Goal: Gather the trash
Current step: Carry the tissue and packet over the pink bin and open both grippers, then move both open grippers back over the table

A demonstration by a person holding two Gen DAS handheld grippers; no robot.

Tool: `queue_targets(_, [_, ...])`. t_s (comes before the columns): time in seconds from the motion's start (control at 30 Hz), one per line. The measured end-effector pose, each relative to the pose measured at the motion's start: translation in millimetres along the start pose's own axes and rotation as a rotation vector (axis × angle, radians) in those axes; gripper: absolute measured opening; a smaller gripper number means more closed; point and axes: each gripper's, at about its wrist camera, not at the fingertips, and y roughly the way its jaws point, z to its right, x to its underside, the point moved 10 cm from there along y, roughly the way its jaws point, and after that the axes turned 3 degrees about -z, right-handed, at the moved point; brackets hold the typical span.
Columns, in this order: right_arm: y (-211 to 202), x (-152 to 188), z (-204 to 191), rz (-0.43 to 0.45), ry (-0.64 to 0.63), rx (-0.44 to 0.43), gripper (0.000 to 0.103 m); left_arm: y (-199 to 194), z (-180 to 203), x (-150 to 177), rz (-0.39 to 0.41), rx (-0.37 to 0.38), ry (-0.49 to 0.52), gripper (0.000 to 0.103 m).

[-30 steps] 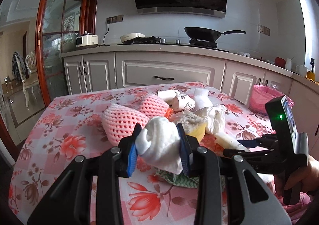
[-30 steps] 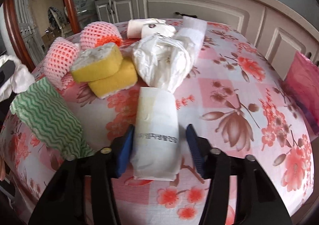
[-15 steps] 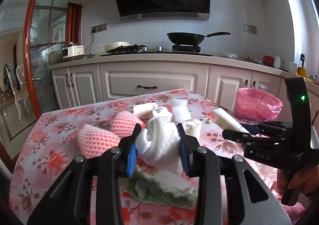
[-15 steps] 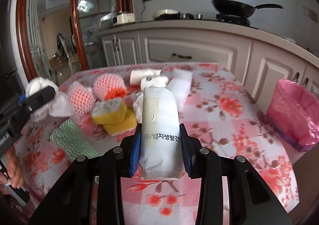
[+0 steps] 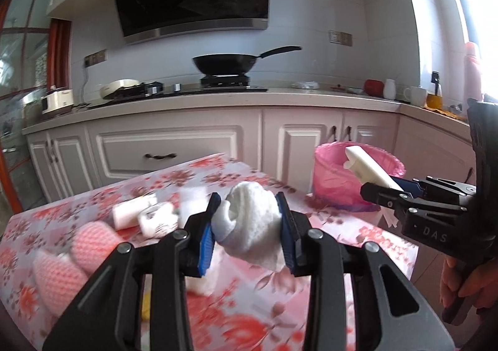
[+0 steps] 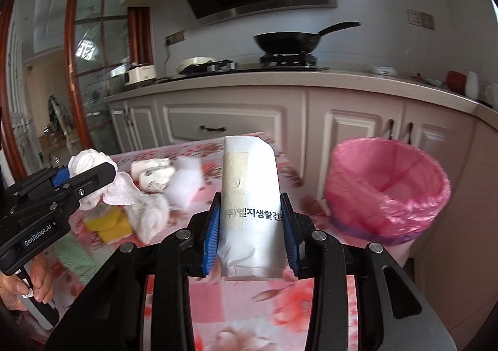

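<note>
The left gripper (image 5: 247,228) has its jaws narrowed onto a crumpled white paper towel wad (image 5: 249,223). The right gripper (image 6: 250,228) clamps a flat white printed plastic packet (image 6: 250,211); the pink-lined round trash bin (image 6: 389,192) stands at two o'clock beyond the floral-clothed table (image 6: 311,291)

A pink bag (image 6: 389,192) is lining the bin, and a pink and white cloth with red flowers is covering the table (image 6: 311,304). Blue pads are showing on each black claw, one (image 5: 247,234) gripping a white paper wad (image 5: 249,226), the other (image 6: 250,239) a white packet (image 6: 249,195) with black lettering.
</note>
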Motion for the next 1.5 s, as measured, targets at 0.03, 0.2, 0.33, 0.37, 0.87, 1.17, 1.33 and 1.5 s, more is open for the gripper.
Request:
queue_targets(0.03, [1, -3, 11, 0.002, 0.014, 0.008, 0.035, 7, 6, -4, 0.002, 0.014, 0.006, 0.035])
queue_targets(0.2, [7, -24, 58, 0.037, 0.026, 0.079, 0.035, 56, 50, -33, -0.004, 0.118, 0.011, 0.035])
queue_targets(0.33, [13, -40, 104, 0.053, 0.062, 0.134, 0.035, 101, 88, -59, -0.014, 0.189, 0.026, 0.035])
queue_targets(0.37, [14, -42, 113, 0.054, 0.069, 0.145, 0.035, 109, 95, -64, -0.015, 0.199, 0.029, 0.035])
queue_targets(0.87, [71, -63, 243, 0.013, 0.165, 0.198, 0.041, 260, 181, -110, -0.094, 0.327, -0.018, 0.045])
queue_targets(1.17, [56, -54, 259, 0.031, 0.199, 0.247, 0.056, 272, 176, -102, -0.115, 0.307, -0.032, 0.077])
queue_targets(1.33, [30, -48, 236, 0.043, 0.178, 0.233, 0.056, 224, 139, -100, -0.053, 0.219, -0.028, 0.093])
queue_targets(1.5, [6, -45, 191, 0.067, 0.173, 0.171, 0.057, 165, 100, -83, -0.034, 0.127, -0.025, 0.097])
